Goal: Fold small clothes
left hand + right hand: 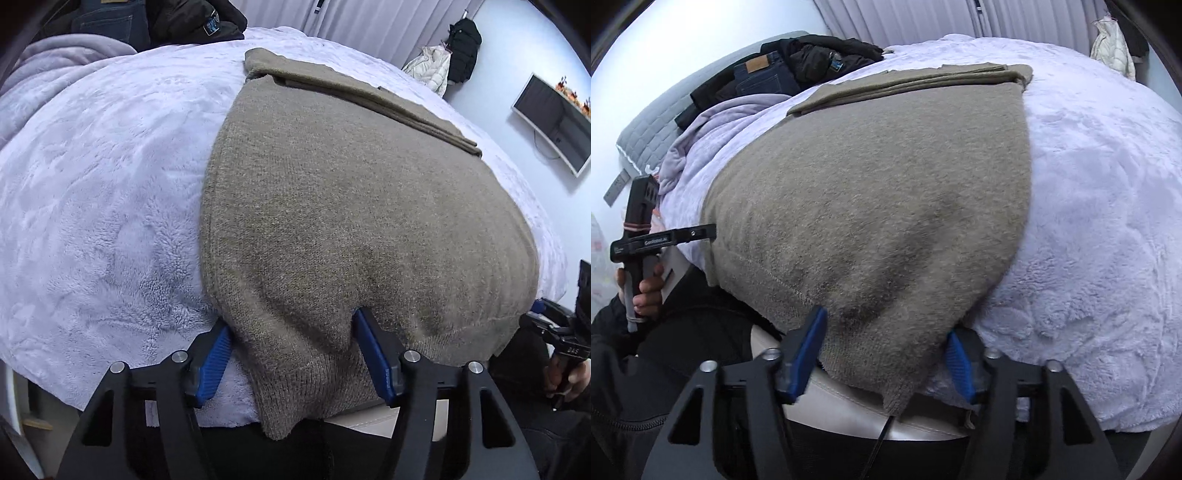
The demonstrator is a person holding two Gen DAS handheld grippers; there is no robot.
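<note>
A grey-brown knitted sweater (pixel 343 206) lies flat on the bed, its sleeves folded across the far end (pixel 354 88). My left gripper (pixel 291 354) is open, its blue pads (pixel 212 363) on either side of the sweater's near left hem corner, which hangs over the bed edge. My right gripper (pixel 886 354) is open in the same way around the near right hem corner of the sweater (pixel 871 206). The right gripper also shows at the right edge of the left wrist view (pixel 565 332), and the left gripper at the left of the right wrist view (pixel 661 236).
The sweater rests on a fluffy lilac-white blanket (pixel 92 206) that covers the bed. Dark jeans and a black jacket (pixel 798 70) are piled at the far end with a lilac garment (pixel 713 114). A wall screen (pixel 554 122) and hanging coats (pixel 450 59) stand beyond the bed.
</note>
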